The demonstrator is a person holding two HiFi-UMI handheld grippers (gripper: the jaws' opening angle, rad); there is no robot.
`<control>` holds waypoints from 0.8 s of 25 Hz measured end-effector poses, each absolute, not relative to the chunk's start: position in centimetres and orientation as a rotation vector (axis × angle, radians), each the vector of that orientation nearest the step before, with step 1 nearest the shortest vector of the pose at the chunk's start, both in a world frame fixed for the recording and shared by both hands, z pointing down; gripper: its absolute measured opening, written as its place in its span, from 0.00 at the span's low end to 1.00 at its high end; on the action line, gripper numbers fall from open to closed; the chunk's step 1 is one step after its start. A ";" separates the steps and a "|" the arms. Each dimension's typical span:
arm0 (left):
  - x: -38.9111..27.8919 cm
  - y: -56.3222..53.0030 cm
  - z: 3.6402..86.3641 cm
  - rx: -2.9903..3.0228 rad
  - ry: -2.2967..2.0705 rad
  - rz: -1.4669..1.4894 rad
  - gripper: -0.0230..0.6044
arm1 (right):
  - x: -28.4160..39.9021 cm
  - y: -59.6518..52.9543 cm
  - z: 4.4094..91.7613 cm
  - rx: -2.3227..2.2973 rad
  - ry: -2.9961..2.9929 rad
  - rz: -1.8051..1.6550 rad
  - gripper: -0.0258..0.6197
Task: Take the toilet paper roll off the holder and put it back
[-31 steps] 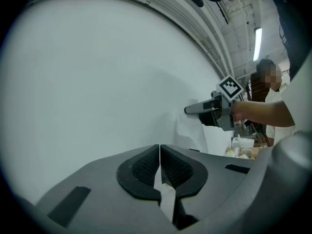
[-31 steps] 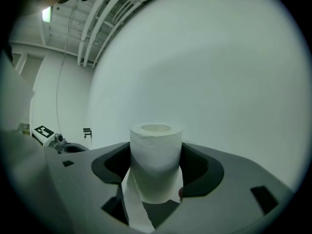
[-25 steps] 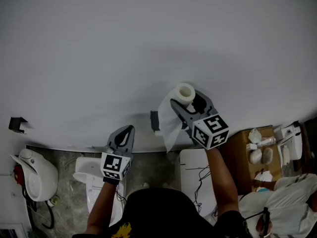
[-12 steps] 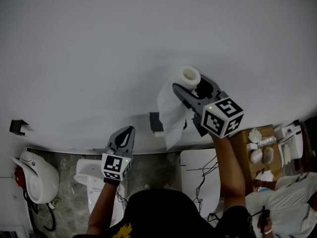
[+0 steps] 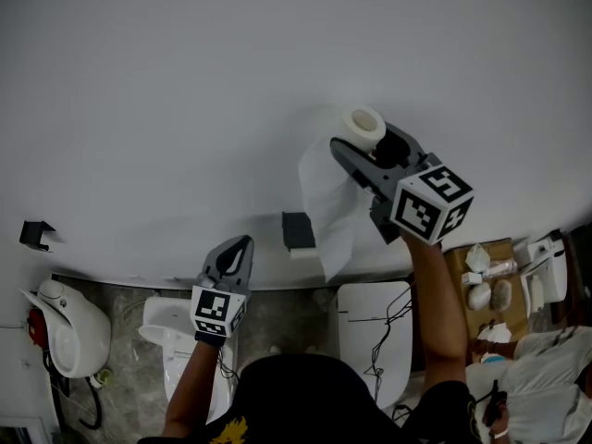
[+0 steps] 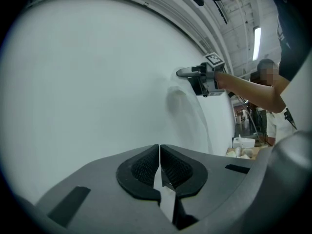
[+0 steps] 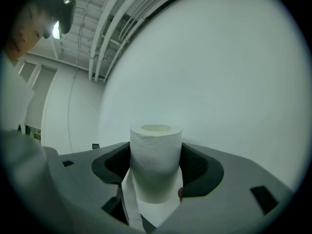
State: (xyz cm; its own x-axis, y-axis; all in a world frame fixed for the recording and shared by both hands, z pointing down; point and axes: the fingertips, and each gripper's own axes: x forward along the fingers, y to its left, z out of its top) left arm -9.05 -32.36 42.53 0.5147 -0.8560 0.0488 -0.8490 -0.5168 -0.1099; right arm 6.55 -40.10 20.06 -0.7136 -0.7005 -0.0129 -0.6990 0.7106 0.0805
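The left gripper [image 5: 242,244] is near, its jaws pressed together. To the right, the right gripper [image 5: 365,151] pinches the roll [image 5: 363,126], a loose sheet hanging. The roll is off the holder [image 5: 298,231] on the far wall [image 5: 185,81].

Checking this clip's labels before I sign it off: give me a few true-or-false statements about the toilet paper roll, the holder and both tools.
1. The white toilet paper roll sits on the small dark wall holder. False: it is off the holder, clamped upright in the right tool.
2. The left tool has its jaws together with nothing between them. True.
3. A loose sheet of paper hangs down from the roll. True.
4. The left tool touches the holder. False: in the head view it is apart from it, lower and to the left.
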 end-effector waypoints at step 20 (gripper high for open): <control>-9.9 -31.1 43.0 -2.657 1.495 -0.145 0.07 | 4.9 -37.9 14.9 1.108 -2.936 -0.240 0.49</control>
